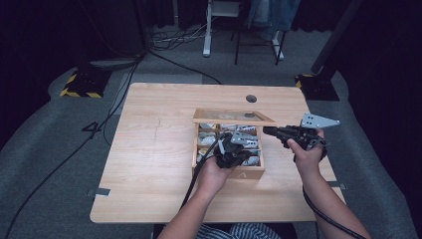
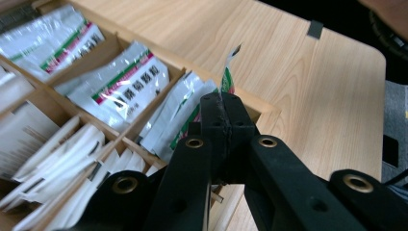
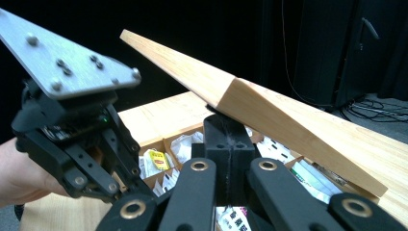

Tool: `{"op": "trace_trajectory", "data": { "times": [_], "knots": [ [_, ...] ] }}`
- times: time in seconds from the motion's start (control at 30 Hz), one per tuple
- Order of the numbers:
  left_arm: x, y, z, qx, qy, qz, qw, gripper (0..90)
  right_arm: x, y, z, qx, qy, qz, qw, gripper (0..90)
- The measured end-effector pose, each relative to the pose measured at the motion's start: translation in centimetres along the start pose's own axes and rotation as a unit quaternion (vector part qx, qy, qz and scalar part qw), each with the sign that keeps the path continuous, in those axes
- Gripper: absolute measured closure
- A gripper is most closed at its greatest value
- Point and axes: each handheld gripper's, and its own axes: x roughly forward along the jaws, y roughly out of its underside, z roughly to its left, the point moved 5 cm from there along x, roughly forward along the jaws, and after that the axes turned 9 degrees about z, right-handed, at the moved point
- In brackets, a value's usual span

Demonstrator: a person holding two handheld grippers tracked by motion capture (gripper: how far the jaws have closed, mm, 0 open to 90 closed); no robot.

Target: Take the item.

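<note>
In the high view, the left claw (image 1: pixel 234 145) covers part of the wooden box (image 1: pixel 249 174), and the packets (image 1: pixel 208 141) inside are too small to read. In the left gripper view, the closed jaws hide most of the pinched sachet (image 2: pixel 229 77). In the right gripper view, the raised lid (image 3: pixel 269 110) hides the box's far compartments, and its far end blurs.

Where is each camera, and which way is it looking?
High view: above the table, looking forward and down; both forearms show.
Left gripper view: rides the left claw, looking along it at a sachet pinched over the wooden box.
Right gripper view: rides the right claw, under the lid.
All share the box.
</note>
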Motion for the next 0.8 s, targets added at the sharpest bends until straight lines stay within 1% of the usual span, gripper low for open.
{"op": "trace_trajectory", "data": {
  "times": [0.03,0.13,0.2,0.3,0.37,0.63,0.7,0.8],
  "knots": [
    [0.0,0.0,0.0,0.000,0.000,0.000,1.0000,89.8,0.0,0.0,0.0,0.000,0.000,0.000,1.0000,90.0],
    [-0.6,-0.2,-0.1,0.007,-0.003,-0.016,0.9999,89.8,0.0,0.0,0.0,0.000,0.000,0.000,1.0000,90.0],
    [-1.2,-0.5,-0.1,0.007,0.001,-0.029,0.9996,89.8,0.0,0.0,0.0,0.000,0.000,0.000,1.0000,90.0],
    [-1.6,-0.6,-0.2,0.008,0.005,-0.034,0.9994,89.8,0.0,0.0,0.0,-0.001,0.000,0.000,1.0000,90.0],
    [-2.0,-0.8,-0.3,0.011,0.005,-0.037,0.9993,89.8,0.0,0.0,0.0,-0.001,0.001,0.001,1.0000,90.0],
    [-3.9,-1.2,-0.6,0.014,0.002,-0.051,0.9986,89.7,0.0,0.0,0.0,-0.001,0.001,0.001,1.0000,90.0],
    [-4.5,-1.2,-0.5,0.016,-0.005,-0.053,0.9985,89.7,0.0,0.0,0.0,-0.001,0.001,0.001,1.0000,90.0],
    [-5.1,-1.3,-0.5,0.015,-0.005,-0.057,0.9983,89.7,0.0,0.0,0.0,-0.001,0.001,0.001,1.0000,90.0]
  ]
}}
